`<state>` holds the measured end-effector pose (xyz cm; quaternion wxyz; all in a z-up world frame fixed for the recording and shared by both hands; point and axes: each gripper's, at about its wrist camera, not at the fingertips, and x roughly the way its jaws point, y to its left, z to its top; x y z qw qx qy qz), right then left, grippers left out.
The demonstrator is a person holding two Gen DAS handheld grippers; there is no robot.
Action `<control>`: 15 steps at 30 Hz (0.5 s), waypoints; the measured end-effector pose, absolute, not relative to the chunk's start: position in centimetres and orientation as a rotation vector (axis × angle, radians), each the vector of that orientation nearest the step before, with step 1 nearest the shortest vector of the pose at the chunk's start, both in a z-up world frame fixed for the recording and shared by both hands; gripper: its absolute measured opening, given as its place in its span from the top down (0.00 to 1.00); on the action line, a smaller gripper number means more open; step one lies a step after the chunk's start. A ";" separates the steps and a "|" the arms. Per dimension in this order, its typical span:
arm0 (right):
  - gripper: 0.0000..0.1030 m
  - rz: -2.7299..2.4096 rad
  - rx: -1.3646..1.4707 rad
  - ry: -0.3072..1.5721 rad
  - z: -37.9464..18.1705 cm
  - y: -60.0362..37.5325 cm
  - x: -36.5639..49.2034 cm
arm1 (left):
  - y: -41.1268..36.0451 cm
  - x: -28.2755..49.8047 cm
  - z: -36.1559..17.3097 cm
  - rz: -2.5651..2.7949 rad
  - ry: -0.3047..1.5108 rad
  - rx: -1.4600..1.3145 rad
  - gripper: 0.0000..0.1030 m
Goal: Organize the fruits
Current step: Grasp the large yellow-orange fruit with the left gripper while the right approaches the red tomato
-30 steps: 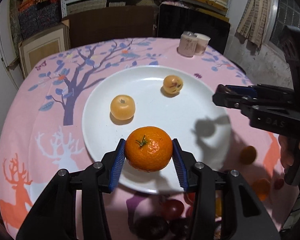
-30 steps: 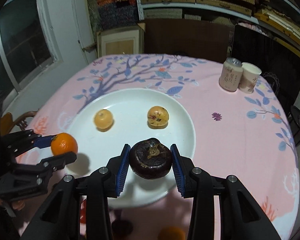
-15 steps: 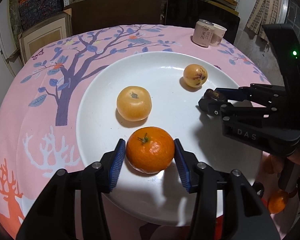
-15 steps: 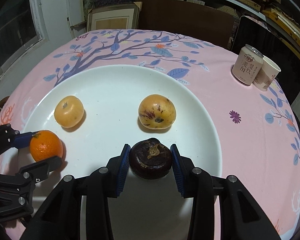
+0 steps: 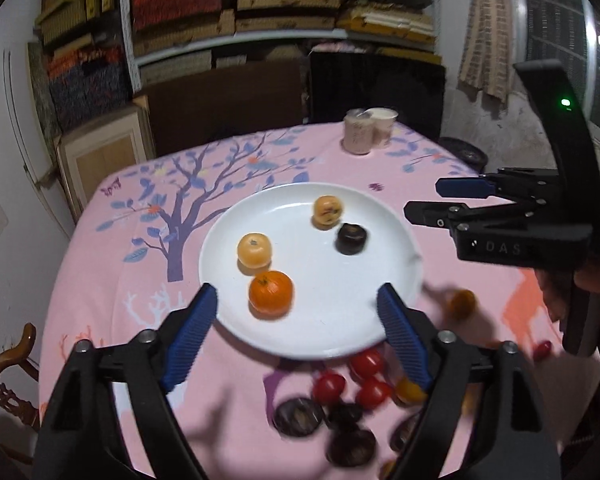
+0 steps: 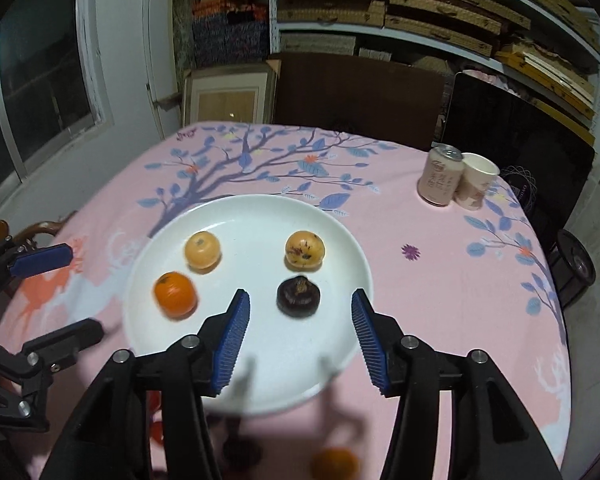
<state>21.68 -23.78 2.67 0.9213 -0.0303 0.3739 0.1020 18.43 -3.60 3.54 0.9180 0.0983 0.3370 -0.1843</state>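
On the plate: four fruits lie on the white plate (image 5: 400, 240) — a tangerine (image 5: 270, 293), a pale persimmon (image 5: 254, 249), a speckled yellow fruit (image 5: 329, 210) and a dark round fruit (image 5: 351, 238), none touching.
Left gripper: the left gripper (image 5: 296, 320) hangs above the near rim, jaws wide apart, holding nothing; the tangerine sits beyond and between them.
Right gripper: the right gripper (image 6: 300, 320) also stands spread and empty, the dark fruit (image 6: 298, 295) just ahead of its blue pads.
Step in hand: two fruits look freshly set down; both tools appear free for the next pick.
Next move: likely a reach back to the loose pile (image 5: 352, 404) on the near cloth, where cherry tomatoes (image 5: 350, 378) and dark fruits crowd together; singling one out calls for a narrow, careful close.
Textures: glossy smooth plate, pebbled tangerine skin, waxy persimmon, matte wrinkled dark fruit, ribbed blue pads.
Around: pink tablecloth (image 6: 440, 280) printed with a blue tree; a can (image 6: 439, 180) touches a paper cup (image 6: 476, 181) at the far edge.
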 end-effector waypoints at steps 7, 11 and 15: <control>0.36 0.211 -0.034 0.749 0.9 -27.5 9.5 | -3.0 3.9 1.4 -0.550 0.639 0.297 0.14; 0.36 0.162 0.048 0.810 -3.0 -30.1 4.7 | -3.1 -1.2 -2.8 -0.600 0.699 0.345 0.14; 0.36 0.121 0.111 0.820 -5.0 -31.7 1.8 | -3.6 -2.5 -5.4 -0.606 0.741 0.327 0.14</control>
